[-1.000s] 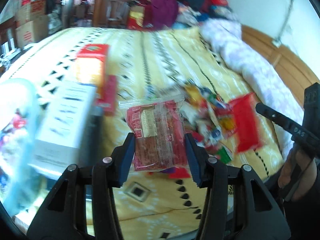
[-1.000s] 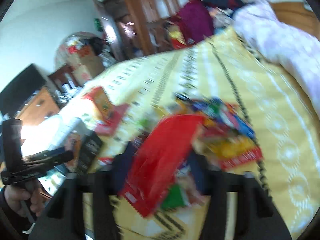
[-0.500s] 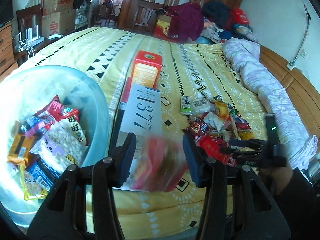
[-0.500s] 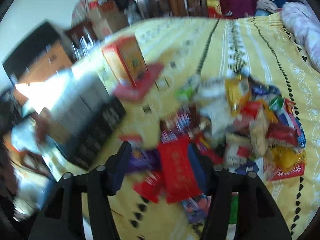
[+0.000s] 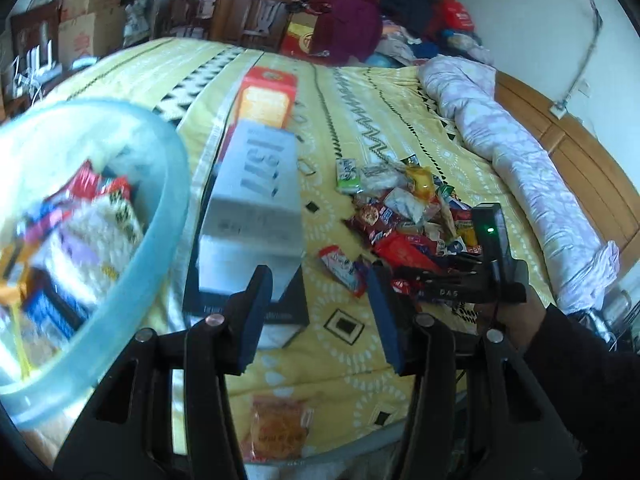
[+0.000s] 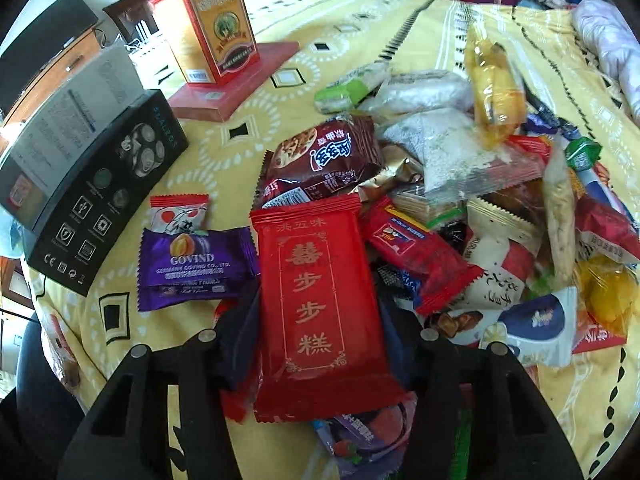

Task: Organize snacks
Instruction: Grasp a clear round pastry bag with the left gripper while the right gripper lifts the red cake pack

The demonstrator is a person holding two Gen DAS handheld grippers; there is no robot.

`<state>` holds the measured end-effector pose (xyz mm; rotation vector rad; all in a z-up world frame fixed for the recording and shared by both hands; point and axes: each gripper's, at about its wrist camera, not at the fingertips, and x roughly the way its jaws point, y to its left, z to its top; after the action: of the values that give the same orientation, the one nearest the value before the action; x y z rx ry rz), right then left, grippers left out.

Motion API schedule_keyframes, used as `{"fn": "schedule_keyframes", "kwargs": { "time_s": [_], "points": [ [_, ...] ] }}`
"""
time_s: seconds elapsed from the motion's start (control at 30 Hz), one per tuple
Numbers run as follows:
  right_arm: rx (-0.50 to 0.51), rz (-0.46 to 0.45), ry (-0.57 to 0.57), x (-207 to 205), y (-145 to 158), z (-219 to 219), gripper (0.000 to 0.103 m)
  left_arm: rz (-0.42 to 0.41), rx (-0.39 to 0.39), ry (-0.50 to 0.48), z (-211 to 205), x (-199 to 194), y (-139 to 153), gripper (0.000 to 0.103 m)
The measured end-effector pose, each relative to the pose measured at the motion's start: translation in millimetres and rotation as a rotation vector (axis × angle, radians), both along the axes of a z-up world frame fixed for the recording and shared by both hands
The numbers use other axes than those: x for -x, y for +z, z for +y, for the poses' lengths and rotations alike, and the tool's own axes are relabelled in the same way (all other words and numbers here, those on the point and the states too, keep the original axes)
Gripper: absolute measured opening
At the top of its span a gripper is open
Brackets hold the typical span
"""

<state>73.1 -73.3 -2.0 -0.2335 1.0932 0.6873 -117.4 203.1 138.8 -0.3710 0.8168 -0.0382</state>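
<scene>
1. Red foil snack packet (image 6: 320,300) lies on the bed (image 6: 420,32) at the snack pile's near edge.
2. Right hand-held gripper (image 6: 320,344) straddles it, jaws closing, not visibly pressing.
3. Left hand-held gripper (image 5: 320,312) is spread, empty.
4. Light, crinkly, probably slippery; grip across its long edges.

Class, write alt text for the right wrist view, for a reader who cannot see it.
A red snack packet lies between the closing jaws of the right gripper, at the near edge of a heap of wrapped snacks on a yellow patterned bedspread. A purple packet lies beside it.
</scene>
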Motion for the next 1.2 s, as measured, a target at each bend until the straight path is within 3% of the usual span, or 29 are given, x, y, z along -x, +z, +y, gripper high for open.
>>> {"fn": "schedule_keyframes", "kwargs": {
  "time_s": [0.07, 0.2, 0.27, 0.37, 0.5, 0.73, 0.9, 1.0, 1.07, 1.2],
  "points": [
    [-0.023, -0.013, 0.007, 4, 9, -4, 0.056, 0.008, 0.003, 0.006, 2, 8, -3, 0.050],
    [-0.111, -0.058, -0.003, 15, 43, -16, 0.056, 0.060, -0.059, -0.086, -12, 23, -15, 0.052],
    [-0.169, -0.078, -0.018, 23, 62, -25, 0.056, 0.097, -0.106, -0.117, -20, 34, -32, 0.064],
    [-0.235, -0.104, -0.047, 35, 81, -37, 0.056, 0.188, -0.177, -0.101, -24, 47, -65, 0.068],
    [-0.283, -0.100, -0.067, 54, 93, -43, 0.056, 0.226, -0.131, -0.063, -21, 54, -87, 0.068],
    [-0.277, -0.069, -0.079, 79, 93, -55, 0.056, 0.262, -0.133, -0.069, -30, 52, -107, 0.068],
    [-0.283, -0.050, -0.089, 82, 87, -59, 0.056, 0.323, -0.199, -0.082, -43, 46, -120, 0.070],
    [-0.286, -0.055, -0.084, 83, 87, -57, 0.056, 0.334, -0.220, -0.073, -44, 46, -124, 0.068],
    [-0.274, -0.066, -0.075, 83, 85, -53, 0.056, 0.338, -0.226, -0.056, -42, 45, -125, 0.056],
    [-0.226, -0.035, -0.079, 79, 70, -51, 0.056, 0.330, -0.208, -0.052, -39, 47, -124, 0.055]
  ]
}}
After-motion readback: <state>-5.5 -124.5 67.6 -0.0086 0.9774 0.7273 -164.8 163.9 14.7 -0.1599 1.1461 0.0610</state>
